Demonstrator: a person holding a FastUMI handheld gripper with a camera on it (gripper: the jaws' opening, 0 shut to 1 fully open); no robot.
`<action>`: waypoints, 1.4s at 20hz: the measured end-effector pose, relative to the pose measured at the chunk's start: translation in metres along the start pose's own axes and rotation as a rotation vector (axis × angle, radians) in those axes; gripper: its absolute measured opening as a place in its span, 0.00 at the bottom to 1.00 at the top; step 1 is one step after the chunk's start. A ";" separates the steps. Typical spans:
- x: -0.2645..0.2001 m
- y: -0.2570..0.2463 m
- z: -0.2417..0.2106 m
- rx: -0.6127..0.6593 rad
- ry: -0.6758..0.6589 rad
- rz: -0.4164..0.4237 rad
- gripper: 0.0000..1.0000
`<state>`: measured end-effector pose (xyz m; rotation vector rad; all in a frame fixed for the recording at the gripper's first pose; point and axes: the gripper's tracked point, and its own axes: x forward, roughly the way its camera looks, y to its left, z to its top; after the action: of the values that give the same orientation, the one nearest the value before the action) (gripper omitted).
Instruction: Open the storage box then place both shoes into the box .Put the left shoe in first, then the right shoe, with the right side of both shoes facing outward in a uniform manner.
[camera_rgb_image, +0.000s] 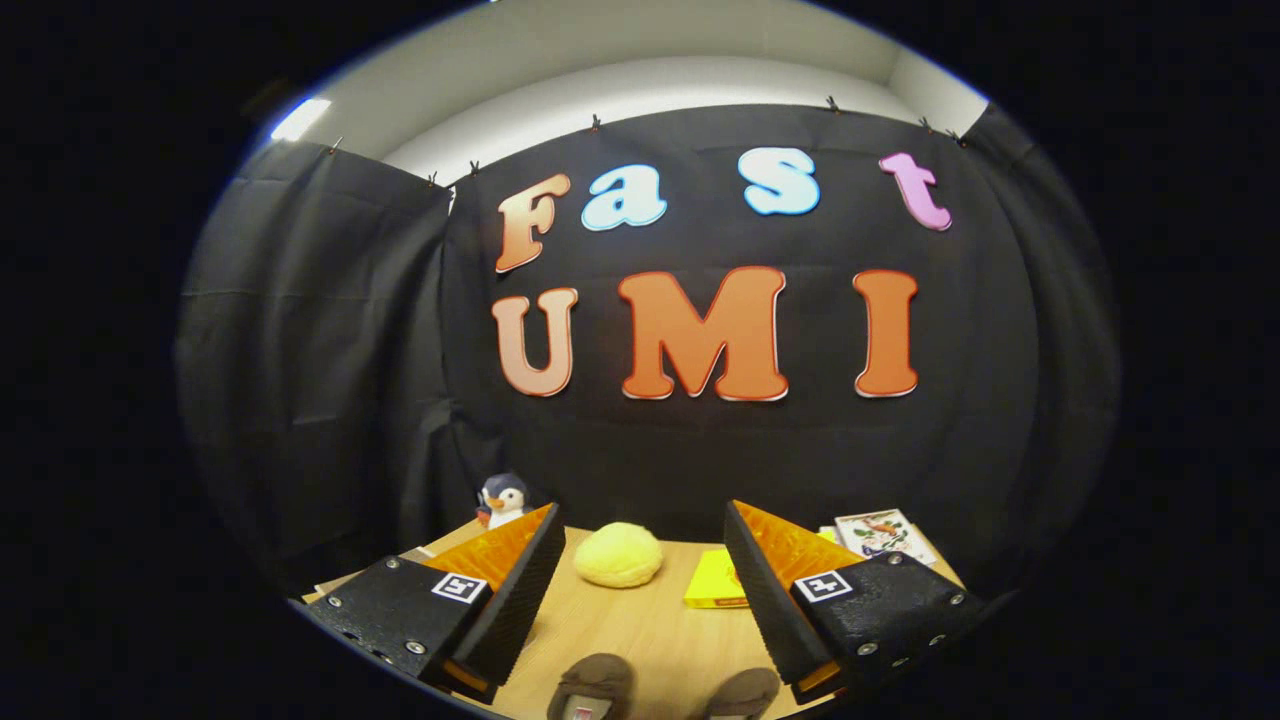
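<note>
Two brown shoes sit on the wooden table close below me, between my fingers: the left one and the right one, only their upper ends showing. My gripper is held above the table, open wide, with nothing between its fingers. The left finger and right finger stand well apart.
A yellow round plush lies beyond the fingers at the table's back. A yellow flat box lies by the right finger, a picture card behind it. A penguin toy stands behind the left finger.
</note>
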<state>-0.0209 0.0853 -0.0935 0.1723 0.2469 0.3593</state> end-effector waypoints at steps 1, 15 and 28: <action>0.001 0.006 -0.010 0.012 0.028 0.019 0.96; 0.003 0.110 -0.142 0.552 0.542 0.369 0.99; -0.011 0.192 -0.238 0.751 0.855 0.593 0.98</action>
<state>-0.1575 0.2870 -0.2783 0.8450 1.1914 0.9150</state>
